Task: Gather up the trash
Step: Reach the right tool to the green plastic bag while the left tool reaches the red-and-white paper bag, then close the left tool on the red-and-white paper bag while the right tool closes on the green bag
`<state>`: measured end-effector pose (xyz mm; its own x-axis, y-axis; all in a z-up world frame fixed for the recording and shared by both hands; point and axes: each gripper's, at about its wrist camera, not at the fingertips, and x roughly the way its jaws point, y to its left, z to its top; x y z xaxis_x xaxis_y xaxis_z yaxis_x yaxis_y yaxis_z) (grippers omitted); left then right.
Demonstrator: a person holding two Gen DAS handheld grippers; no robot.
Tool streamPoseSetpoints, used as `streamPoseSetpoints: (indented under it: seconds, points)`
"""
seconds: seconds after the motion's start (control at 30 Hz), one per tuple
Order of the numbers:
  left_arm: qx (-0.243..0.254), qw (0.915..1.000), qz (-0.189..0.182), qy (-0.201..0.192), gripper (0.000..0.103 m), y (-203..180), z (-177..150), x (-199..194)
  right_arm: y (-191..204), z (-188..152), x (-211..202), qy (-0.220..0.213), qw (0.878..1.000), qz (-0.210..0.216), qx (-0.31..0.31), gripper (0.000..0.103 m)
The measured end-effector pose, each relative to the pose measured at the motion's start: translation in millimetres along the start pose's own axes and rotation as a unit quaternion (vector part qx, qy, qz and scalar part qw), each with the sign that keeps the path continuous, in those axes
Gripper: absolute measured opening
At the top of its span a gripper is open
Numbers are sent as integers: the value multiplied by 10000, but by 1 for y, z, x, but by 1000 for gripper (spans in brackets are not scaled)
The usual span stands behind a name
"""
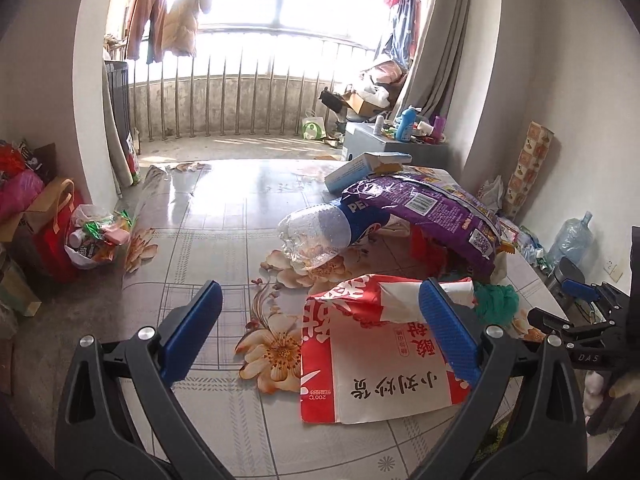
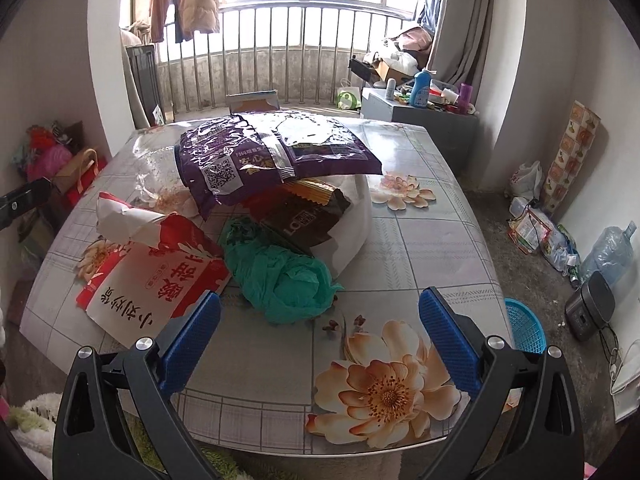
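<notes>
Nearest to us, our left gripper [image 1: 320, 300] hangs low over the table with its blue-padded jaws spread wide and nothing between them; its right pad overlaps the torn upper edge of the red-and-white paper food bag [image 1: 372, 360], though we cannot tell whether it touches; that bag lies flat on the floral glass-topped table [image 1: 208, 248], printed side up. Beyond it a crushed clear plastic cola bottle with a blue label [image 1: 320, 236] lies on its side, its label end tucked under the large purple foil snack bag [image 1: 436, 216]; a small blue-and-white cardboard box [image 1: 360, 170] rests against the far edge of the purple bag; a crumpled green tissue wad [image 1: 496, 300] sits just right of the paper bag.

Our right gripper [image 2: 320, 304] likewise hovers released above the near table edge, jaws parted and holding nothing; the green tissue wad [image 2: 280, 276] lies just ahead of it, touching the paper bag [image 2: 152, 276] on its left. Behind the wad a dark brown wrapper [image 2: 304, 216] leans on a white bag [image 2: 352, 216], with the purple foil bag [image 2: 256, 156] draped on top; a blue plastic mesh basket [image 2: 524, 328] stands on the floor by the table's right side.
</notes>
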<state>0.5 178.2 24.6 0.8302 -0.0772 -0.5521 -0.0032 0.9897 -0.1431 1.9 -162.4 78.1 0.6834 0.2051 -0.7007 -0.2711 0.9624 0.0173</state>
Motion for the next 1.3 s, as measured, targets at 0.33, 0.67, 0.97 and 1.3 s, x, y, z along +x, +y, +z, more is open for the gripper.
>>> streamPoseSetpoints:
  seconds: [0.33, 0.67, 0.97, 1.3]
  points:
    - [805, 9878, -672, 1154, 56, 24, -14, 86, 27, 4, 12, 41, 9990, 263, -350, 80]
    - [2542, 9494, -1127, 1461, 56, -15, -24, 131, 38, 7, 17, -23, 9977, 525, -426, 71]
    - [2356, 9423, -1701, 1661, 58, -34, -22, 148, 50, -10, 43, 433, 9927, 1062, -365, 50]
    - [1442, 9210, -3004, 2019, 55, -22, -27, 119, 44, -22, 68, 866, 9879, 1284, -63, 38]
